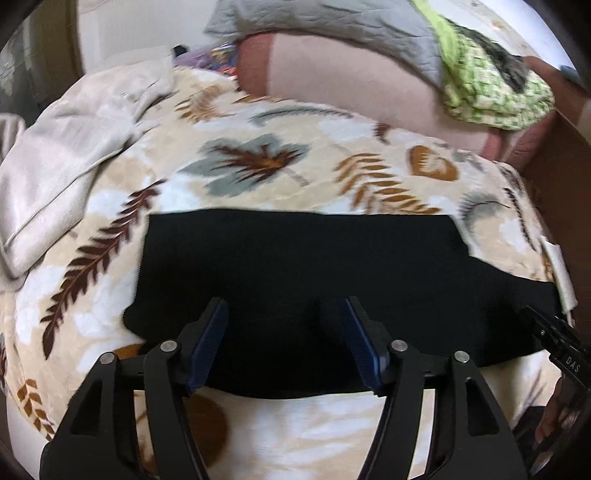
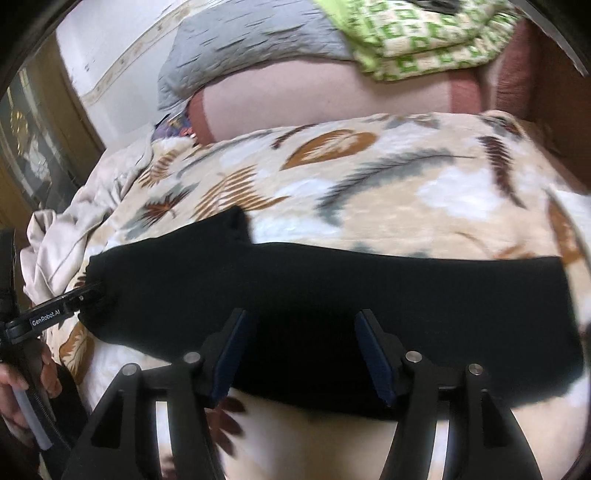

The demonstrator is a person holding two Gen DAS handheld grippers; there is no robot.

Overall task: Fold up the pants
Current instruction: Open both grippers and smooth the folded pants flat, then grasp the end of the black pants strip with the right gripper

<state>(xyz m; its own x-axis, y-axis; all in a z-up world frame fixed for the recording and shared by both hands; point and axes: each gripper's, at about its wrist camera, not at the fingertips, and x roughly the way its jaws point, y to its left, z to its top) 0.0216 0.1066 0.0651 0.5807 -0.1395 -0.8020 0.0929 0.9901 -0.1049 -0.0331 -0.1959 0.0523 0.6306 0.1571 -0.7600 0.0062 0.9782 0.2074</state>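
Observation:
Black pants (image 1: 295, 280) lie flat across a leaf-patterned blanket (image 1: 280, 170), stretched left to right. My left gripper (image 1: 284, 317) is open, its fingers spread over the near edge of the pants and holding nothing. My right gripper (image 2: 303, 328) is open too, hovering over the near edge of the same pants (image 2: 332, 302) further right. The right gripper shows at the right edge of the left wrist view (image 1: 554, 336). The left gripper shows at the left edge of the right wrist view (image 2: 55, 314).
A beige garment (image 1: 62, 173) lies crumpled at the blanket's left. A pink pillow (image 1: 351, 88), a grey quilt (image 1: 332, 22) and a green patterned cloth (image 1: 491, 85) lie at the back. A brown wooden edge (image 1: 561, 192) stands at the right.

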